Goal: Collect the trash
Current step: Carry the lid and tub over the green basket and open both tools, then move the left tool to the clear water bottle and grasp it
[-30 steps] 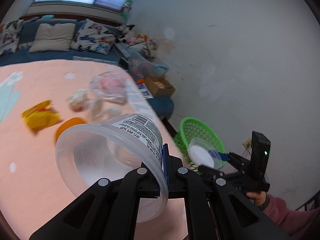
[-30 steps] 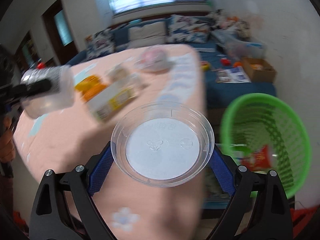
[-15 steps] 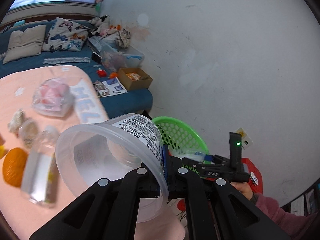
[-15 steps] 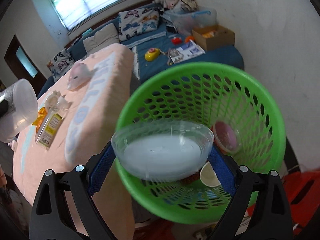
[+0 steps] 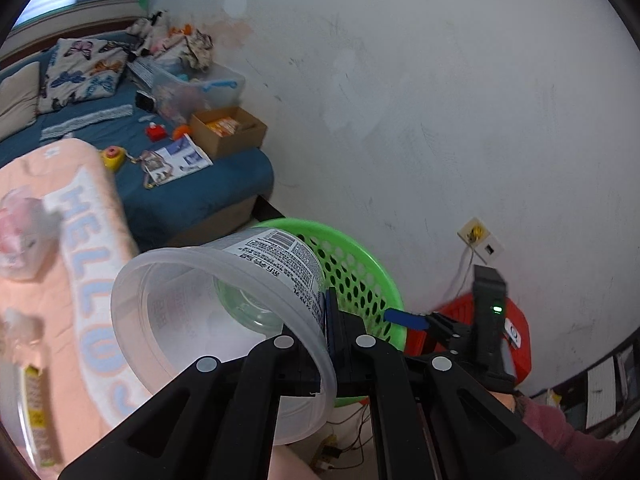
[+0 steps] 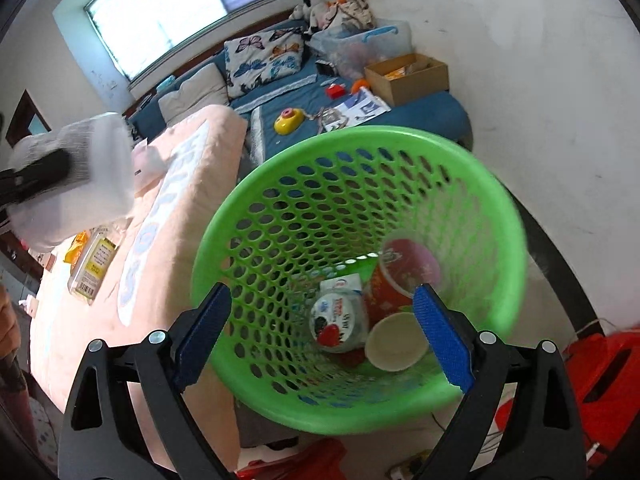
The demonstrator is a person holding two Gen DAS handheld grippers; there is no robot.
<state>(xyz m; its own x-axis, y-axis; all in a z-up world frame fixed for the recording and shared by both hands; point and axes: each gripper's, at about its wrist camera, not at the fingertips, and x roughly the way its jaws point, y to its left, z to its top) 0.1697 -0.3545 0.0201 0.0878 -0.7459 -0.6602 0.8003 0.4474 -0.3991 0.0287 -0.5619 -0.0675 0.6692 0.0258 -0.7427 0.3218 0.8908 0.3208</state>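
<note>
Trash tub (image 5: 224,320), a clear plastic container with a printed label, is pinched by its rim wall in the left gripper (image 5: 328,332), whose jaws are fully closed on the thin plastic. The tub is held mouth toward the camera, tilted, at about 9 o'clock of the green mesh basket (image 5: 360,280) and partly over its near rim. In the right wrist view the tub (image 6: 72,184) is seen off at 10 o'clock, not above the basket opening.

The right gripper (image 6: 320,340) is spread wide with nothing between the pads, poised over the green mesh basket (image 6: 360,264); a yogurt lid, a red cup and a white bowl (image 6: 396,342) lie at the bottom.

Step judged in hand: carrying the tub over the basket and dropping it. To be done well, the tub should be brought toward the basket's centre before release, since a release at the rim could let it bounce out toward the pink blanket (image 5: 80,288). The empty right gripper should be cleared from the opening first, so that collision is avoided. More wrappers (image 6: 94,268) remain on the blanket, so the task is judged well short of finished.
</note>
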